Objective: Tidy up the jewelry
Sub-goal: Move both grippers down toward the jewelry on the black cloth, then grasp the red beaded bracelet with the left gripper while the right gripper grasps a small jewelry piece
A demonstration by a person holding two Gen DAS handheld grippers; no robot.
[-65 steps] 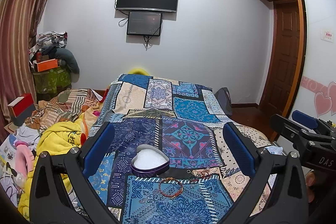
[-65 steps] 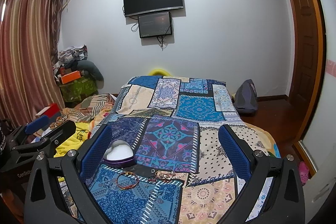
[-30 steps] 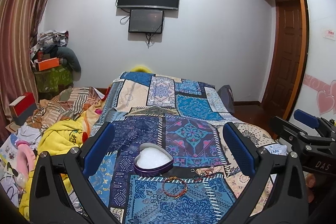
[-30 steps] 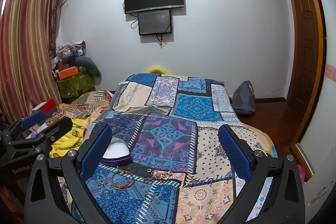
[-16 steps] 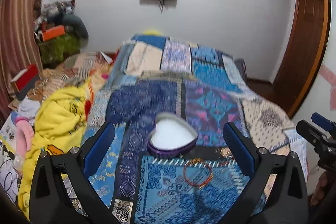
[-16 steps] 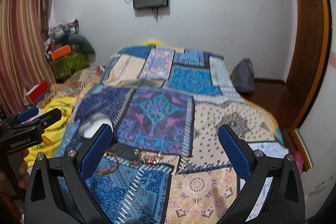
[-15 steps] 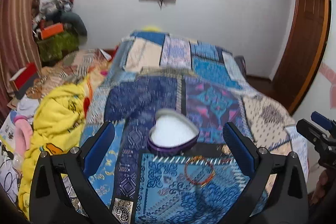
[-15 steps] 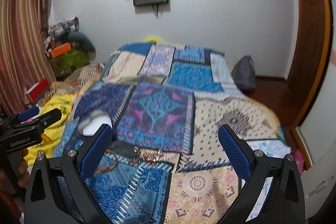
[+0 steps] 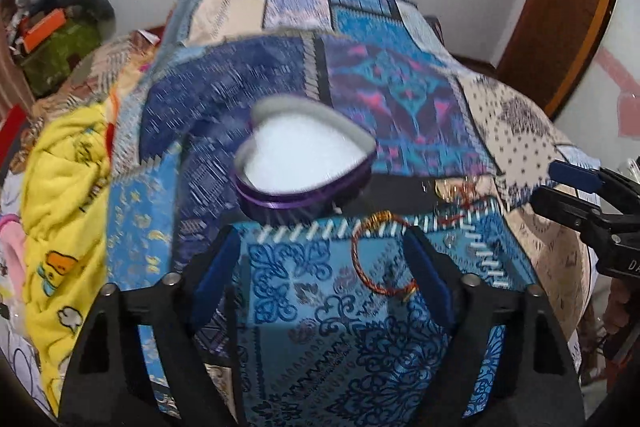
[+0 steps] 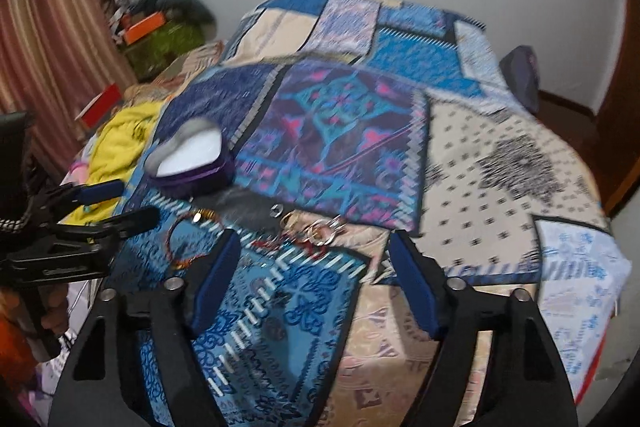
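the left hand-held gripper (image 9: 322, 271) hangs low over the bed (image 9: 516, 123), jaws apart and empty. the bracelet (image 9: 380, 255) lies flat on the blue patch of the quilt, just ahead of it and a little to its right, its near edge touching or passing under the right finger's tip (blur hides which). a ring has no long axis, so the grip turns only on which side of the loop the fingers straddle. the heart box (image 9: 304, 163), open and white inside, sits just beyond the bracelet, to the left. the right hand-held gripper (image 10: 314, 273) is also open and empty, aimed at the small rings (image 10: 326, 229) tangled with a red cord just ahead of its fingertips. so the left is nearer the bracelet, the right nearer the rings. against the view half a second ago, both cameras have tipped down and closed in: the wall tv is gone from the left view, and both pairs of jaws stand narrower than before.
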